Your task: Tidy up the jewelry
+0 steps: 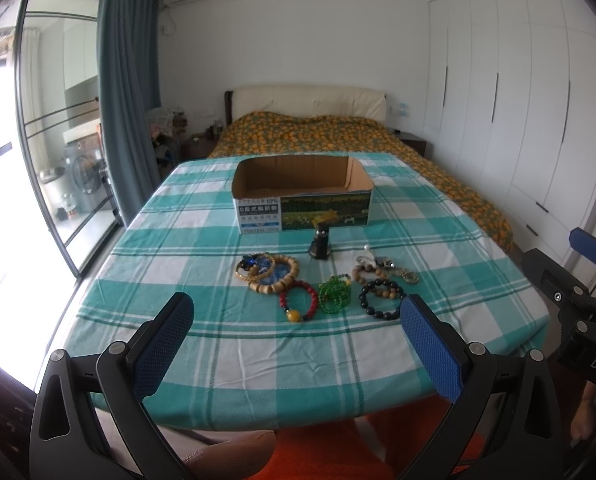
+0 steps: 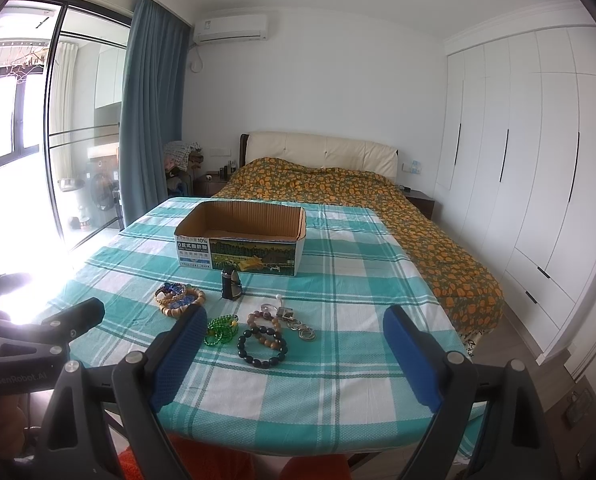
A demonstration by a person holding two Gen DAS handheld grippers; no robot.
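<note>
Nothing has been picked up yet, as far as the scene tells: the cardboard box (image 1: 304, 196) looks bare inside and all the jewelry lies loose on the tabletop (image 1: 458, 236), so this reads as the opening step, choosing a first piece to carry over.

Both tools hover over the near edge. The left tongs (image 1: 297, 322) are spread wide and hold nothing; the right tongs (image 2: 293, 334) are likewise spread and hold nothing.

Just beyond the left tongs, between their tips, lies the red bead bracelet (image 1: 298, 300) with its amber bead, and the green bead bracelet (image 1: 335, 294) sits beside it toward the right finger. The black bead bracelet (image 1: 382, 300) lies just ahead of that right finger. Farther out and toward the left finger sits a pile of wooden bead bracelets (image 1: 267, 272) over something blue.

From the right tongs, the black bead bracelet (image 2: 262, 346) lies just ahead between the tips, with a ring of keys (image 2: 298, 322) just past it. A small dark object (image 2: 230, 284) stands upright farther on, in front of the box.

The next move likely calls for lowering one pair of tongs onto a single bracelet, closing across one side of its ring, then lifting it well forward to the box.
</note>
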